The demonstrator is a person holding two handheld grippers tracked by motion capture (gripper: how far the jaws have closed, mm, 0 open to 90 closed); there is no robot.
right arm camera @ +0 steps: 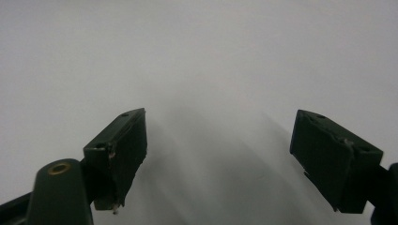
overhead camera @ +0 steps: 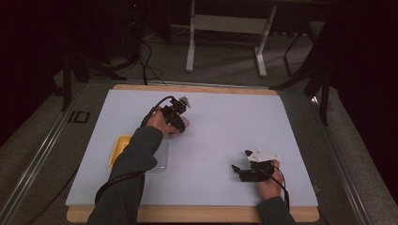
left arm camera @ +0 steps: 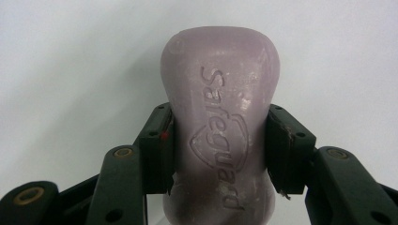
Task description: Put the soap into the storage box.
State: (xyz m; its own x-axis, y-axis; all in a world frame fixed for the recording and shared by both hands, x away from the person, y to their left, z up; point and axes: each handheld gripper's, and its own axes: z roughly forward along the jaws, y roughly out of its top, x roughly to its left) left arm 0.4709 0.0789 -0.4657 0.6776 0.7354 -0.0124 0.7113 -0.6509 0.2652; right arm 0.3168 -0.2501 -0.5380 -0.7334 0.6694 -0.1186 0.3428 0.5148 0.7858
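Left gripper view has the left gripper (left arm camera: 219, 150) clamped on the soap bar (left arm camera: 219, 93), long axis running straight out between the jaws; yellow dish (overhead camera: 118, 147) sits just near-left of it, right gripper (right arm camera: 220, 154) gapes empty

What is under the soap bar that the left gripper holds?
Around the soap bar, clamped between the left gripper's fingers, there is plain white table surface. The spot directly beneath is covered by the bar itself.

sleeves (overhead camera: 136, 154): dark grey, long | gripper (left arm camera: 219, 150): black, brass-coloured screws | cable (overhead camera: 152, 112): black
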